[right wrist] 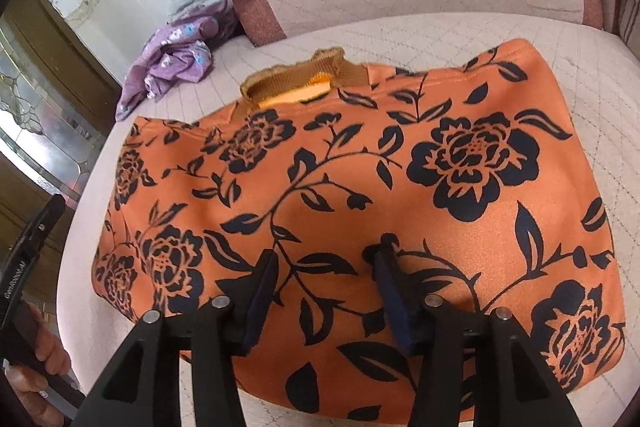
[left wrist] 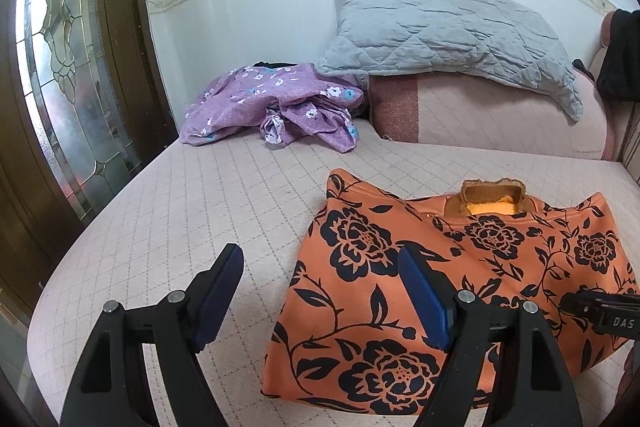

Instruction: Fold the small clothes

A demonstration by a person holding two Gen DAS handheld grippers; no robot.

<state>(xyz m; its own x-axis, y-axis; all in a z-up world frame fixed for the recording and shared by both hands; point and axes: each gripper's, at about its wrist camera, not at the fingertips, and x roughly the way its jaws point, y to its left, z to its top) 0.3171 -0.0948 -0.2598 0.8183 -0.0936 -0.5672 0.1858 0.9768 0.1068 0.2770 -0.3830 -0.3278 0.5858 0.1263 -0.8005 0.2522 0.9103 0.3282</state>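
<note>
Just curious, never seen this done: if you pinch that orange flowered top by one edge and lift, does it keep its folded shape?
Probably not. The orange flowered top looks like soft knit lying in loose layers, so it would likely droop and unfold. It seems light.

Near hem of the orange floral top [right wrist: 360, 187] behind gripper arms, dark garment [left wrist: 620, 55] cut by frame edge.

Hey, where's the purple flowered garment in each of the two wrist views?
Left wrist view: purple flowered garment lies crumpled at centre-left, by the wall, behind the orange floral top.
Right wrist view: same garment sits upper left, small, beyond the orange top.
Shared landmark: the grey quilted pillow just right of it.
</note>
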